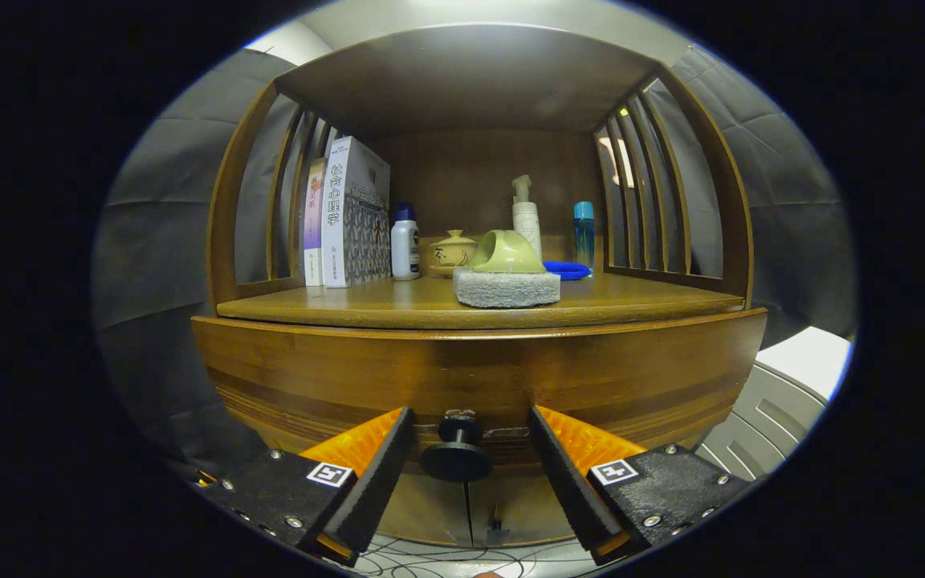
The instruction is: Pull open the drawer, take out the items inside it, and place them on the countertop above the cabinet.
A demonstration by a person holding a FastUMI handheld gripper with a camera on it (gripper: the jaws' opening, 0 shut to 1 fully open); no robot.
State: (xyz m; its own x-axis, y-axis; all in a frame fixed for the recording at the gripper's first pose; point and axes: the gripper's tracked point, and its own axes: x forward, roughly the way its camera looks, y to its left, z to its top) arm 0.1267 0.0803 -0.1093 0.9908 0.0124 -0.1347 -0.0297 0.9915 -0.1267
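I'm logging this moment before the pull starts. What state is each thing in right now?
drawer: shut, front flush under the countertop.
drawer knob: between the open fingers, not gripped.
tool: open, fingers either side of the knob.
scrub sponge: lying flat near the countertop's front edge.
books: standing upright at the left.
white bottle: upright, blue cap on.
lidded teacup: lid on.
pump bottle: upright.
blue bottle: upright.

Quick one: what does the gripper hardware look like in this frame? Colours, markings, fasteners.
The gripper has two fingers with black outer bodies, flat dark pads on the inner faces and ribbed orange panels on top. Each finger base carries a small square black-and-white fiducial tag and silver screws. The fingers taper forward like wedges. No cables on the gripper itself are visible.
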